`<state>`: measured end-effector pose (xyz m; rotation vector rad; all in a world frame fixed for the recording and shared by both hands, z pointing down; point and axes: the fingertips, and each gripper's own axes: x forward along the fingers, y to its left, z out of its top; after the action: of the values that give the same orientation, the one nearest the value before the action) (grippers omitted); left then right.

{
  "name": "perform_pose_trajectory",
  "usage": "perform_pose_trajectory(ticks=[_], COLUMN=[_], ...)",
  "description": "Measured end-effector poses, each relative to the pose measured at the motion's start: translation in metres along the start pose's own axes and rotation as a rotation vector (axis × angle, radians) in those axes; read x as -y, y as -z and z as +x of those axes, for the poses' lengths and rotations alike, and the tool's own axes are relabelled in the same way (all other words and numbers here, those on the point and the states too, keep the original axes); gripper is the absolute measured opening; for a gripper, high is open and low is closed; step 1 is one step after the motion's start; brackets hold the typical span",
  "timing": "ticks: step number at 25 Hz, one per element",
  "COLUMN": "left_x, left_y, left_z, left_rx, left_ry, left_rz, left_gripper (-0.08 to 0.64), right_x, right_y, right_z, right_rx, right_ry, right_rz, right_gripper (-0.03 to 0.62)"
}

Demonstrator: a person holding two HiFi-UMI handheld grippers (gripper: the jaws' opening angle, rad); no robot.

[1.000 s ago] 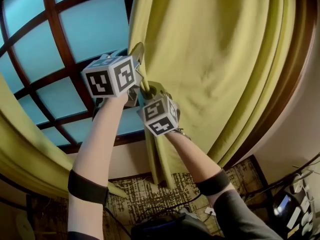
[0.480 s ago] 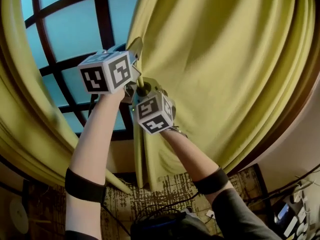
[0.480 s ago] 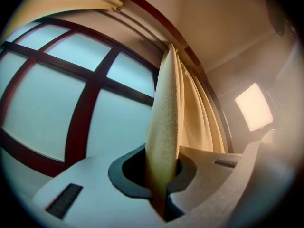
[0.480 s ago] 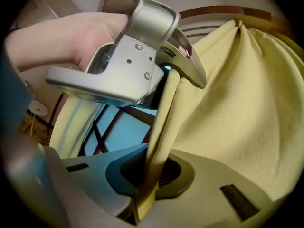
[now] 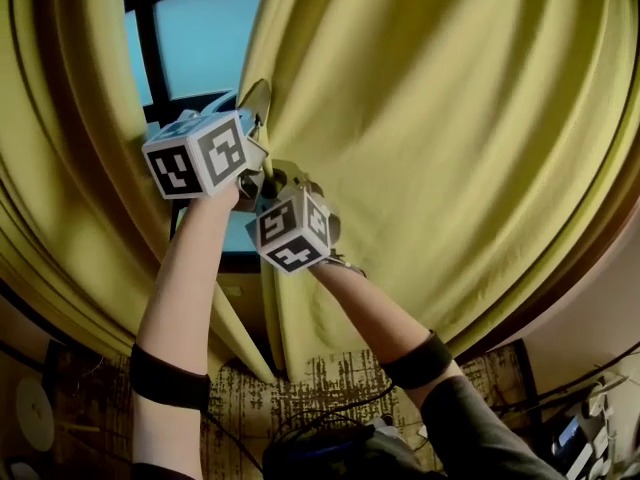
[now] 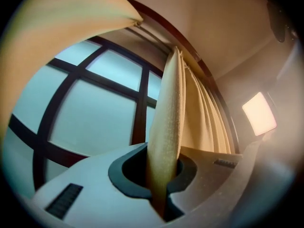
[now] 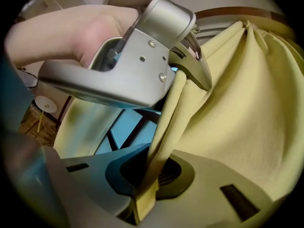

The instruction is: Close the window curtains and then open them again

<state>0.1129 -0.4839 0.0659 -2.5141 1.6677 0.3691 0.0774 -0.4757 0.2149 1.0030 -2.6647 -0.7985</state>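
The right yellow-green curtain [image 5: 440, 138] fills most of the head view, and its leading edge [image 5: 258, 93] runs down the middle. My left gripper [image 5: 256, 110] is shut on that edge, up high. Just below it, my right gripper [image 5: 280, 181] is shut on the same edge. In the left gripper view the folded edge [image 6: 167, 108] rises out of the shut left gripper [image 6: 161, 194]. In the right gripper view the edge [image 7: 164, 127] runs from the right gripper [image 7: 145, 194] up to the left gripper [image 7: 192, 75]. The left curtain [image 5: 70, 158] hangs close by. A narrow strip of blue window [image 5: 200, 38] shows between the two curtains.
Dark wooden window bars [image 5: 150, 58] cross the glass. A patterned rug [image 5: 330, 378] lies below, with cables and devices [image 5: 590, 428] at the lower right. A wooden curtain rail [image 6: 190, 56] runs along the top, and a bright panel [image 6: 259, 113] glows on the right wall.
Both grippers have moved left with the right curtain's edge in them. The strip of window between the curtains has narrowed, and the left curtain now lies much nearer to the grippers.
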Motion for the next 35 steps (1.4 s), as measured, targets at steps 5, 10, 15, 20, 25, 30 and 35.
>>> perform_pose_trajectory(ticks=[5,10,15,20,25,30,35], left_x=[-0.044,-0.055,-0.045,-0.048,-0.029,-0.031,-0.022], left_y=[-0.016,-0.026,-0.019,-0.009,-0.006,0.001,-0.003], left_z=[-0.042,-0.062,-0.051,-0.040,-0.033,-0.033,-0.029], left_rx=[0.015,0.008,-0.014,-0.023,-0.020,-0.024,-0.020], left_ry=[-0.035,-0.009,0.040,0.047,0.034,0.004,-0.005], left_rz=[0.001,0.000,-0.024,-0.045,-0.028,-0.026,-0.011], left_gripper=[0.005,0.005,0.005,0.005,0.005,0.005,0.005], right_x=[-0.049,-0.068,-0.057,-0.050,-0.036,-0.037,-0.029], right_y=[-0.034,-0.053,-0.042,-0.027,-0.018,-0.015,-0.016], right_z=[0.028,0.034,0.029,0.033,0.018,0.016,0.008], right_rx=[0.014,0.021,-0.007,-0.024,0.001,0.021,0.046], right_ry=[-0.037,-0.023,0.016,0.016,0.022,-0.006,-0.014], right_rz=[-0.006,0.045,0.073,0.103,0.122,0.137,0.139], right_gripper=[0.029,0.031,0.031,0.032,0.034,0.034,0.034])
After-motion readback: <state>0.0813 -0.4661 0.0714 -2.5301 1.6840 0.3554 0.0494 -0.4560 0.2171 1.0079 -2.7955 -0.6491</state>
